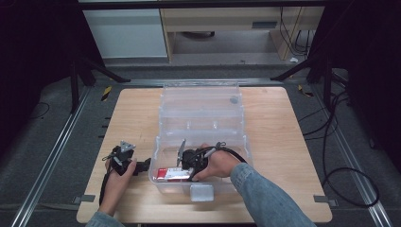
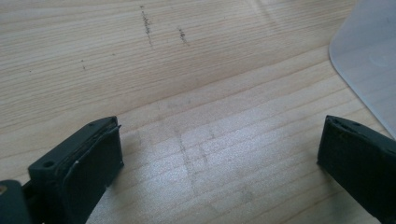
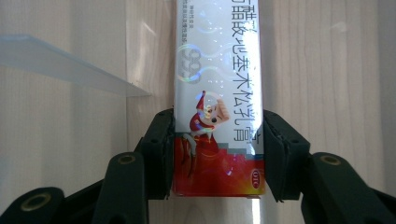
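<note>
Ointment box (image 3: 218, 93), red & silver w/ a cartoon figure, sits between the right gripper's jaws, low inside the clear plastic bin (image 1: 163, 182) at the near-middle of the table (image 1: 279, 142).

Left to right: left gripper (image 1: 124, 161) rests on the wood just left of the bin, jaws wide apart w/ nothing between them; the left gripper view has bare tabletop and a corner of clear plastic (image 2: 369, 70) at far right. Next, the bin, lid (image 1: 198, 94) swung open toward the far side. Inside it the box (image 1: 172, 174) lies flat along the near wall. Right gripper (image 1: 187, 161) reaches in from the right, jaws closed on the box's two long sides near its red end.

Handling, as a guess: thin card carton, light, prob. a tube inside; stiff enough along its edges but the broad faces will cave if squeezed hard. Glossy print looks a bit slick. Best hold is across the narrow width near mid-length, so it doesn't pivot or droop; current grip is closer to one end.
</note>
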### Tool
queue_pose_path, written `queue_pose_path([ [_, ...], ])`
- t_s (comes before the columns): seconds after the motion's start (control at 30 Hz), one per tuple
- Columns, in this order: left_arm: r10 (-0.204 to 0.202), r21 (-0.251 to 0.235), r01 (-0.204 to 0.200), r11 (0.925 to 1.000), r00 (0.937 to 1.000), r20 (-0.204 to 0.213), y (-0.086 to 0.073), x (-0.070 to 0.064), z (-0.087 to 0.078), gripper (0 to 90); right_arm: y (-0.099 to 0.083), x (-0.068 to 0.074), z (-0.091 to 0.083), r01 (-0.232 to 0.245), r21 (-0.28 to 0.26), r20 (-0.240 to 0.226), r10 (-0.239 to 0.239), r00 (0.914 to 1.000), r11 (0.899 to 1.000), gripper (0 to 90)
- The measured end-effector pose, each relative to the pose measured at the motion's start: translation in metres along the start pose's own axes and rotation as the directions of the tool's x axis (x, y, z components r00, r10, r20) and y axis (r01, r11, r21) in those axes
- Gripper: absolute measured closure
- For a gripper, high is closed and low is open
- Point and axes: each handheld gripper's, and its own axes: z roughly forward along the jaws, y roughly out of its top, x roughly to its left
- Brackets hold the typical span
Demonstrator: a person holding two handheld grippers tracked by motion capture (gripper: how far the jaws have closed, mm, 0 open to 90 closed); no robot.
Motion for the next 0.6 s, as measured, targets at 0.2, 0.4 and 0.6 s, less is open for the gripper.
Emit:
queue_pose_path([
  [0.2, 0.000, 0.000, 0.000, 1.0000, 1.0000, 0.000, 0.0000, 0.0000, 0.0000, 0.0, 0.0002, -0.0002, 0.0000, -0.002, 0.004, 0.001, 0.002, 1.0000, 1.000, 50.6],
  [0.4, 0.000, 0.000, 0.000, 1.0000, 1.0000, 0.000, 0.0000, 0.0000, 0.0000, 0.0, 0.0000, 0.0000, 0.0023, -0.014, 0.014, 0.003, 0.014, 0.9999, 1.000, 49.8],
  [0.6, 0.000, 0.000, 0.000, 1.0000, 1.0000, 0.000, 0.0000, 0.0000, 0.0000, 0.0, 0.0002, -0.0006, -0.0033, -0.030, -0.013, 0.013, 0.031, 0.9995, 0.999, 47.2],
])
